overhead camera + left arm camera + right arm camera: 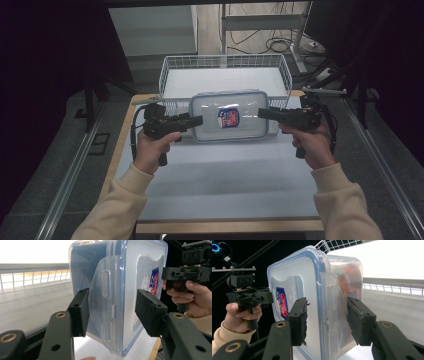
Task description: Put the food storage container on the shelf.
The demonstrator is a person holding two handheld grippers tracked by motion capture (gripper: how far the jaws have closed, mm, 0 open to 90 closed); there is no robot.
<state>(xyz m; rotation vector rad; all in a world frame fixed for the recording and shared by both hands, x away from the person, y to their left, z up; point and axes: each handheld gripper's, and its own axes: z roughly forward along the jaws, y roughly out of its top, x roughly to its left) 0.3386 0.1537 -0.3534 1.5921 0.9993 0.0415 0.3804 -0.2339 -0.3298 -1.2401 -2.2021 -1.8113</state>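
Centre of the high view: a clear plastic box (pixel 228 116) with a blue-edged lid, held up between two grippers, just in front of the white wire basket (pixel 170 67) at the top of the frame. At its left end, the left gripper (pixel 199 120), jaws clamped on the box's short side; at its right end, the right gripper (pixel 261 113), clamped the same way (each in a hand, with cream sleeves coming in from the bottom corners). In the left gripper view, the box (pixel 120 290) standing on edge through the middle of the frame, both black pads (pixel 80 312) pressed against it on either side of the side latch (pixel 105 302), with the red-and-blue sticker (pixel 154 280) at the right and the other hand and gripper beyond it at the far right. In the right gripper view, the box (pixel 312 290) again on edge, pads (pixel 299 320) closed on its wall around a latch; something orange inside at upper centre, possibly the contents, too blurred to name. White table (pixel 220 175) in the lower half of the high view, apparently below the box rather than touching it.
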